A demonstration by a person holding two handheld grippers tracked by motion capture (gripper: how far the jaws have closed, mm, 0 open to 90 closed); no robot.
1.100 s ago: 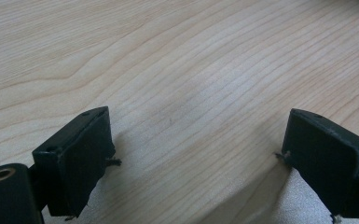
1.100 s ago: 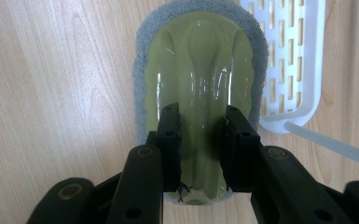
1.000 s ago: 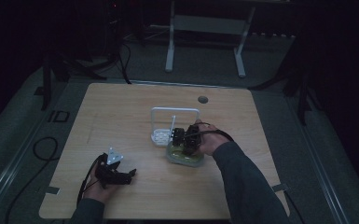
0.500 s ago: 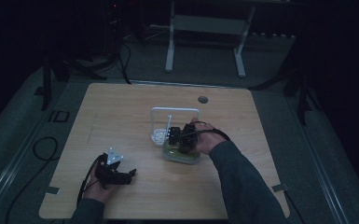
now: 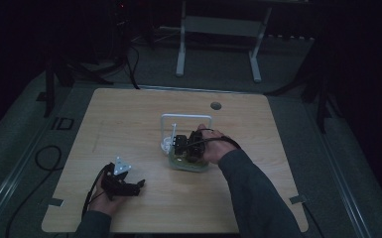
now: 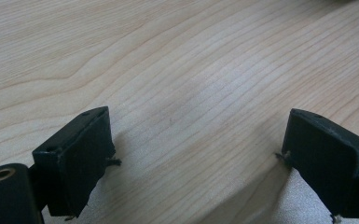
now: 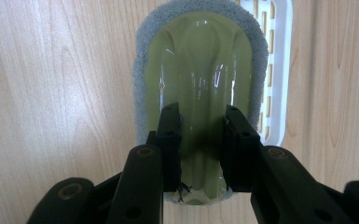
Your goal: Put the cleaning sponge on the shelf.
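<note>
The right gripper [image 7: 199, 154] pinches the raised ridge of a glossy olive-green, grey-sponge-edged scrubber [image 7: 200, 60] at frame centre; white slotted plastic tray [image 7: 279, 70] at upper right.

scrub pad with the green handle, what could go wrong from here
1. The right claw pinches the glossy green handle of the scrub pad; that smooth ridge might slip out on a lift.
2. The white rack sits right beside the pad, so a sideways move could knock it.
3. The left claw rests open on the table, too far away to steady anything.
</note>
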